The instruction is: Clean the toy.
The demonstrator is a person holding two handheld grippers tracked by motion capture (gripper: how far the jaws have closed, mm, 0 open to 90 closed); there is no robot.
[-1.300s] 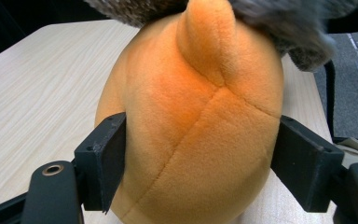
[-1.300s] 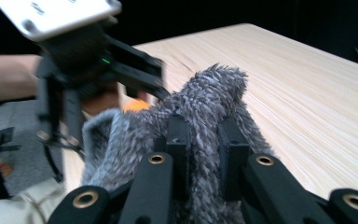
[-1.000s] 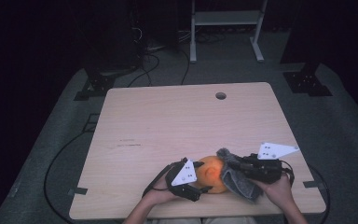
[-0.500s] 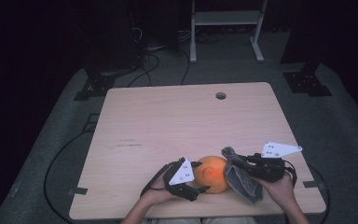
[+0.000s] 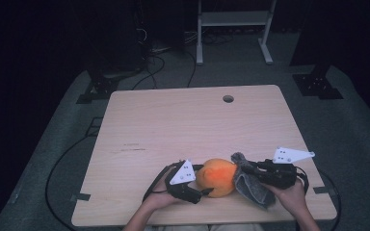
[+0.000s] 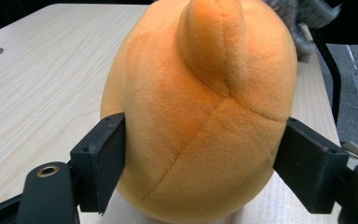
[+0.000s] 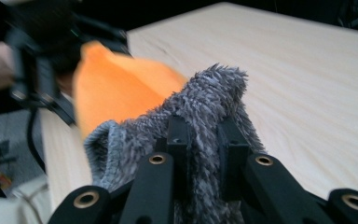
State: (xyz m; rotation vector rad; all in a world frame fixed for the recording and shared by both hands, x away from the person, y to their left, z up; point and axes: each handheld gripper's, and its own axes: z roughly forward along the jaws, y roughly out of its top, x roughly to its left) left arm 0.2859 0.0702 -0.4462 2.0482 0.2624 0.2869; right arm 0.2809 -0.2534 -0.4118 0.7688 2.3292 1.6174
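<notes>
**A:** While the list is open, item one: what sits at the near edge of the surface (image 5: 173, 125)?

**B:** One orange plush toy (image 5: 217, 176), rounded, seamed, with a stubby nub on top. It rests on the pale wood surface near the middle of the near edge. In the left tool's view it stands between the two black jaws, both pressed against its sides.

**A:** Item two, the left tool (image 5: 203, 191)?

**B:** Held in the person's left hand (image 5: 160, 197), to the left of the toy. Its jaws are spread wide and clamped on the orange plush toy. A grey three-cornered plate sits on top of it.

**A:** Item three?

**B:** One grey fuzzy cloth (image 5: 249, 182), shaggy pile, bunched. It lies just right of the toy and touches it. In the right tool's view the cloth (image 7: 200, 116) rises in a fold between the jaws, with the orange toy (image 7: 116, 88) blurred behind it at left.

**A:** And the right tool (image 5: 241, 166)?

**B:** Held in the right hand (image 5: 289, 195), to the right of the toy. Its jaws stand narrow, pinching the grey fuzzy cloth between them.

**A:** Other entries?

**B:** One round hole (image 5: 228, 98) in the surface near the far edge. Black cables (image 5: 58, 168) trail over the grey floor at left. A white frame stand (image 5: 233, 29) is on the floor beyond the far edge, in the dark.
</notes>
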